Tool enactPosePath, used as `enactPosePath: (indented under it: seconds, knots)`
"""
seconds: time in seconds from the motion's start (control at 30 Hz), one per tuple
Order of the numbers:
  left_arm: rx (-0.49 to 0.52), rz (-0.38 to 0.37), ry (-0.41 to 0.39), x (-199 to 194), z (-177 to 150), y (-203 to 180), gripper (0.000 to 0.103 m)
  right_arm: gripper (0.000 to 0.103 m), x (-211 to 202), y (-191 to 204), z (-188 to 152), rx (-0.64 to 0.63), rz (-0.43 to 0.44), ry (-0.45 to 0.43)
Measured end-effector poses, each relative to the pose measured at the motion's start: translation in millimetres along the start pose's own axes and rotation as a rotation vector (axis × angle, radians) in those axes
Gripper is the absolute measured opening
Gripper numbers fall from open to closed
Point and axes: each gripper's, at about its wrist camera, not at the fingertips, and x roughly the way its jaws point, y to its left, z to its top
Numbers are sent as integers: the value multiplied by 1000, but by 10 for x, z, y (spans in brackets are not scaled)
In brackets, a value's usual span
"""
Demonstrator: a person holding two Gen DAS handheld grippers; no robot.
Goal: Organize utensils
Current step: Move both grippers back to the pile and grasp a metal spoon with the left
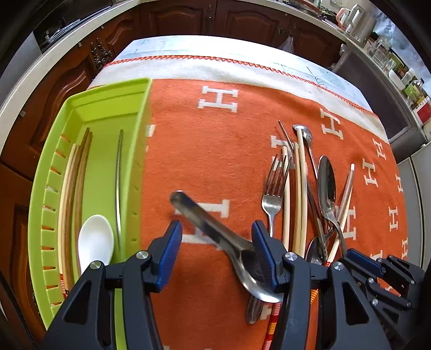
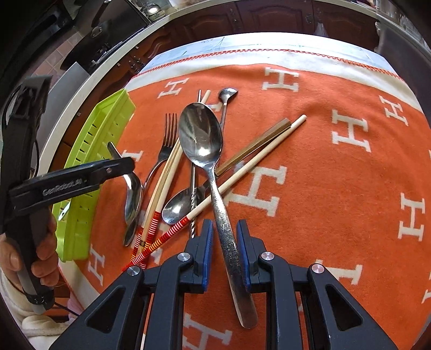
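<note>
My right gripper (image 2: pixel 223 255) has its fingers spread on either side of the handle of a large steel spoon (image 2: pixel 204 145); both blue pads stand just off the handle, with a gap showing on each side, so nothing is pinched. The spoon lies bowl-up across the top of the utensil pile, its bowl pointing away from me. Under it I see a fork (image 2: pixel 166 142), two cream chopsticks with red-striped ends (image 2: pixel 161 185), another single chopstick (image 2: pixel 253 164) crossing to the right, a brown square-sided chopstick (image 2: pixel 256 146), a smaller spoon (image 2: pixel 177 206) and a thin long-handled spoon (image 2: pixel 227 94) at the far end.

My left gripper (image 1: pixel 215 255) also has its fingers spread wide. A steel spoon (image 1: pixel 215 234) runs diagonally between them, its bowl against the right finger (image 1: pixel 262 253) and its handle tip pointing up and left; I cannot tell whether it is being carried or resting on the cloth.

To the left sits the green slotted utensil tray (image 1: pixel 107 107), holding wooden chopsticks (image 1: pixel 72 183), a white ceramic spoon (image 1: pixel 95 242) and a thin metal utensil (image 1: pixel 118 183). Everything rests on an orange blanket patterned with white H letters (image 1: pixel 215 140) that covers the desk, with dark wood cabinets (image 1: pixel 175 18) beyond.
</note>
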Motion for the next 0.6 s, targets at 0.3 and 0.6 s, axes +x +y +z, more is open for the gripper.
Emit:
enactPosePath:
  seconds: [0.3,0.6]
  knots:
    - [50,97,-17,146,32,-237,63,15,-7,10,-78,5,11,-24]
    - [41,106,-52,153,33,-228,19,13,-33,1,-157,20,36,-40]
